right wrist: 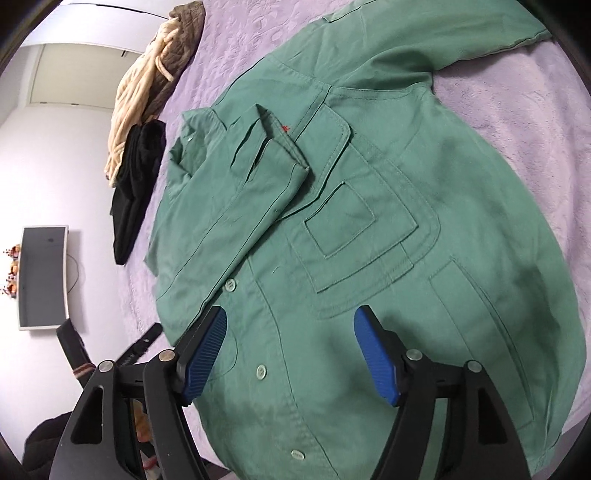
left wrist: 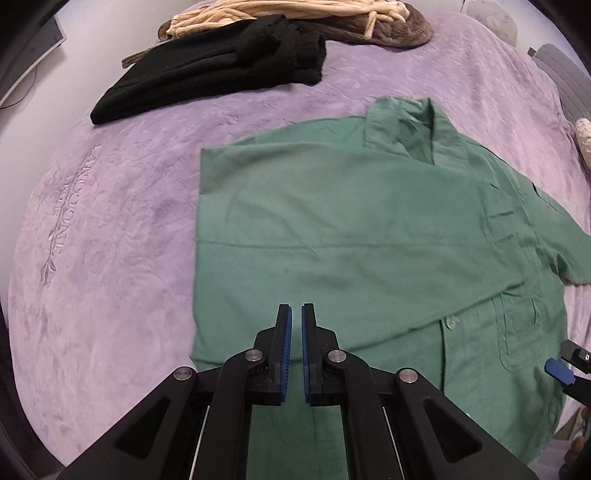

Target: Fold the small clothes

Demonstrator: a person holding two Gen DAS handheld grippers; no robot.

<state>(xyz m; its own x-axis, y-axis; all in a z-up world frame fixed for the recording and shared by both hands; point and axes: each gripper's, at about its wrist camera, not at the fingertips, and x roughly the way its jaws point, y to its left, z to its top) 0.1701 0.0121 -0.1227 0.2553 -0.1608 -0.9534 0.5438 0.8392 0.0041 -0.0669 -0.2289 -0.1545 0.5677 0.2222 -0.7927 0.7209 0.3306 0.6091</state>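
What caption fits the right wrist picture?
Open right gripper above a half-folded green shirt on a purple blanket.

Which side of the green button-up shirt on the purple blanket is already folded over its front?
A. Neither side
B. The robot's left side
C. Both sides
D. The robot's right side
B: the green button-up shirt has its left panel laid across the front, while the right sleeve lies spread on the purple blanket.
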